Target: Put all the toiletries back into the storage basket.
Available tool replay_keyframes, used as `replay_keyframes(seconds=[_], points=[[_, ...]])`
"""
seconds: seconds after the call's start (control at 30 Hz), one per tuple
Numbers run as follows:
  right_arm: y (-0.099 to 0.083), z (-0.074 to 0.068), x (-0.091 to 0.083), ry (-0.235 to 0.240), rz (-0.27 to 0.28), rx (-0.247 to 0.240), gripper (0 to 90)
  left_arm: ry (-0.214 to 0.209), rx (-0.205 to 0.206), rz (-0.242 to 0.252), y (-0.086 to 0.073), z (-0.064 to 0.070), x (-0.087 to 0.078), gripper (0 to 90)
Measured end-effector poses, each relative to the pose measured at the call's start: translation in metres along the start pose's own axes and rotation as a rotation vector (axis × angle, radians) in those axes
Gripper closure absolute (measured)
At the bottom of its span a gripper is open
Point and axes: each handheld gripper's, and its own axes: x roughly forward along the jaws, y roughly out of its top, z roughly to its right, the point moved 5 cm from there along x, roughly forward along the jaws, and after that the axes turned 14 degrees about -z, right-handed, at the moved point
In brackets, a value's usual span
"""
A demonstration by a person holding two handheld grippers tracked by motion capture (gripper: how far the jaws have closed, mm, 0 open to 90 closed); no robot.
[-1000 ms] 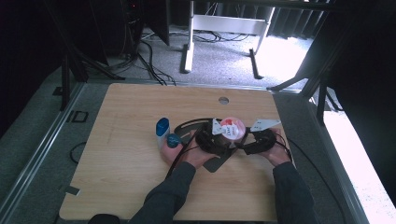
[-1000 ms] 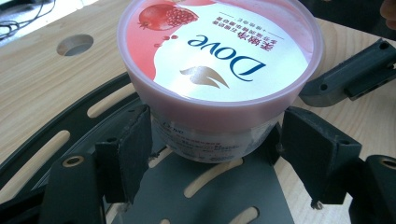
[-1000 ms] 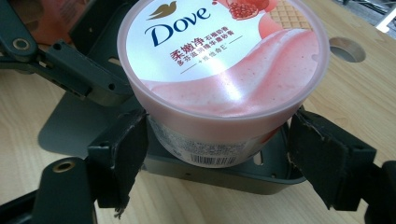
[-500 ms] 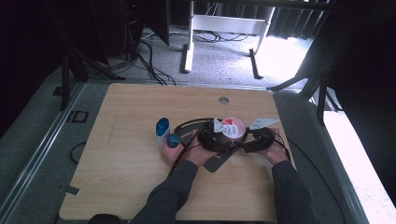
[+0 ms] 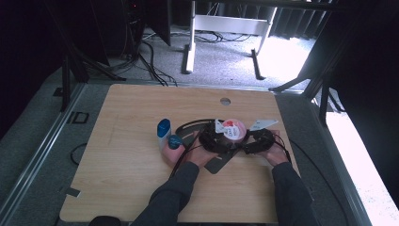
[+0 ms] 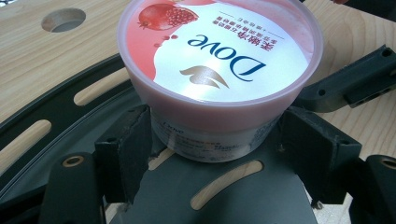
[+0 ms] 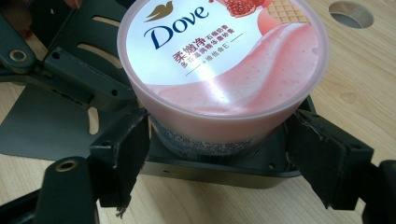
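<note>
Near the table's point(image 5: 141, 108) right-centre, the tub point(image 5: 234, 129) stands upright, lid up, between both grippers. Gripper views read its Dove label; high view adds a blue bottle point(image 5: 163, 130). Left gripper point(image 6: 215, 140) and right gripper point(image 7: 219, 135) each straddle its base, jaws apparently touching.

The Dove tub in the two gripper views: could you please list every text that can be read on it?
"Dove", in blue with a gold dove sign, on the Dove tub's lid.
"+" opens a small line under the Chinese characters there; the characters are too uncertain to quote.
Fine print on the tub's side label: too small to read.
</note>
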Motion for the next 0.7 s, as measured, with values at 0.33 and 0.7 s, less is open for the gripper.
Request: replay_keyframes(seconds=[0.33,0.7], points=[[-0.0028,0.0017,0.0024,-0.006,-0.029,0.0,21.9,0.002,-0.01,-0.037,0.0023,0.0029,0.0049,26.2],[-0.0053,0.005,0.0009,0.001,-0.04,0.014,21.9,-0.008,-0.014,-0.06,0.006,0.0048,0.0062,27.4]])
